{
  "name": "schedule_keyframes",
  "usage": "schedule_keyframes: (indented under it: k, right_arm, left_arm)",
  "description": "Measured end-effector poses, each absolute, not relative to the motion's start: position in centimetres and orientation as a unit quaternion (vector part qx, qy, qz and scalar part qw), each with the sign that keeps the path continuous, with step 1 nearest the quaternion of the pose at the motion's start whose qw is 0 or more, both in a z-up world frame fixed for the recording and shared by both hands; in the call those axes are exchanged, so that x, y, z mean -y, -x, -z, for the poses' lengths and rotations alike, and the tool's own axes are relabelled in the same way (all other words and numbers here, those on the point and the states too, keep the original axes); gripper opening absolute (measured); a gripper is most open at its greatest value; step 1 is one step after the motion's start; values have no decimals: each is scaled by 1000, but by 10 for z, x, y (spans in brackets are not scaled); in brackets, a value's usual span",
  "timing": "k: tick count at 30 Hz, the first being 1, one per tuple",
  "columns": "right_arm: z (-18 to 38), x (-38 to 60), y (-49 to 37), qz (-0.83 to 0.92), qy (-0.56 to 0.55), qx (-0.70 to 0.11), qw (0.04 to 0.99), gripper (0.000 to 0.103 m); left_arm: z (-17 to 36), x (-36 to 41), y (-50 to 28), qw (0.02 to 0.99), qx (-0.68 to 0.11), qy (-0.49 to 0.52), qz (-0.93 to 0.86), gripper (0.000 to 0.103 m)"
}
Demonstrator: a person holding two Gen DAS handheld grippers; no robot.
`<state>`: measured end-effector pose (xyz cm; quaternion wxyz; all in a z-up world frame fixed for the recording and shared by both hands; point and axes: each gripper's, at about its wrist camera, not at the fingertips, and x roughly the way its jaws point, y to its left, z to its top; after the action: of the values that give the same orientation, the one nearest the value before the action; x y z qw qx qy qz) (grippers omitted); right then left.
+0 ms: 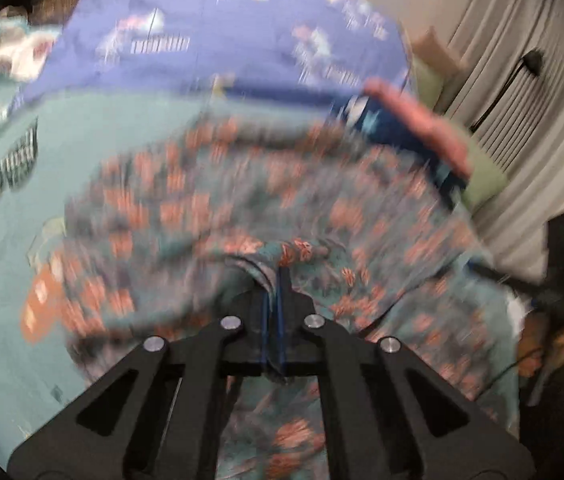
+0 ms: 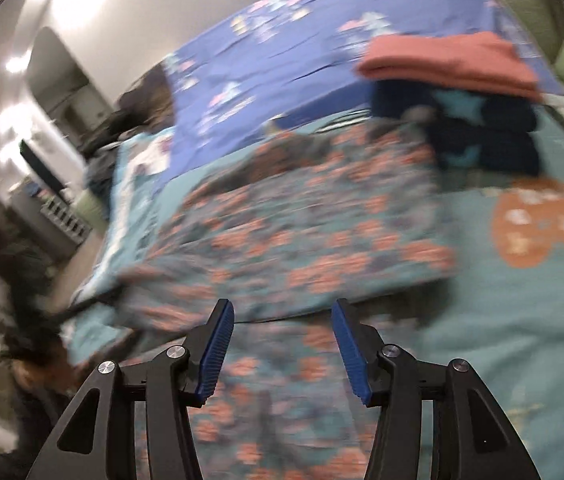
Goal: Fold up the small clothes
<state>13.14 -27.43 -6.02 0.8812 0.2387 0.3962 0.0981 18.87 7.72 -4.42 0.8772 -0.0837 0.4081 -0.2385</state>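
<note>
The left gripper (image 1: 273, 276) is clamped on a bunched edge of the teal garment with orange flower print (image 1: 242, 200), lifted — likely to carry one side over for a fold. The right gripper (image 2: 282, 320) is spread wide, holding nothing, poised just above the same garment (image 2: 301, 216), which lies on the teal bedspread (image 2: 501, 340). A stack of folded clothes, salmon on top of navy (image 2: 449, 64), sits just beyond the garment's far edge — bare bedspread is open to the right. Heavy blur.

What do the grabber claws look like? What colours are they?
Both are black and angular, with triangle-shaped holes and round silver bolts. The right gripper has ridged blue pads on its fingers; the left gripper shows thin blue pad edges.
</note>
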Motion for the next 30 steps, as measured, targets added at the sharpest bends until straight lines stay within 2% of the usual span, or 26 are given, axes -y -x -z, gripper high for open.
schedule_keyframes:
  k: [3,7,10,16,20,22,26,30]
  right_arm:
    - [61,288,-131,-53,-222,-400,888,54]
    - [66,288,-131,-26,-192,-405,893,61]
    - [74,275,-140,-24,-180,-418,890,61]
    - [83,266,-152,-9,-165,-437,884,61]
    - [83,264,-154,-7,-157,-442,883,61]
    - [82,267,-154,-16,-162,-441,883,61]
    - [80,280,-165,-58,-195,-437,876,62]
    - [84,296,-198,-82,-232,-444,862,64]
  left_arm:
    - [-8,-88,-193,906,-348,69,232,4]
    - [-35,-105,-209,928,-318,40,189,4]
    - [-19,-123,-221,924,-342,33,168,4]
    - [54,-152,-241,898,-418,47,128,5]
    - [98,-176,-243,880,-464,67,77,46]
    - [110,-189,-239,874,-474,85,68,49]
    - [118,-208,-242,866,-474,138,78,64]
    - [127,-208,-262,856,-480,170,92,70]
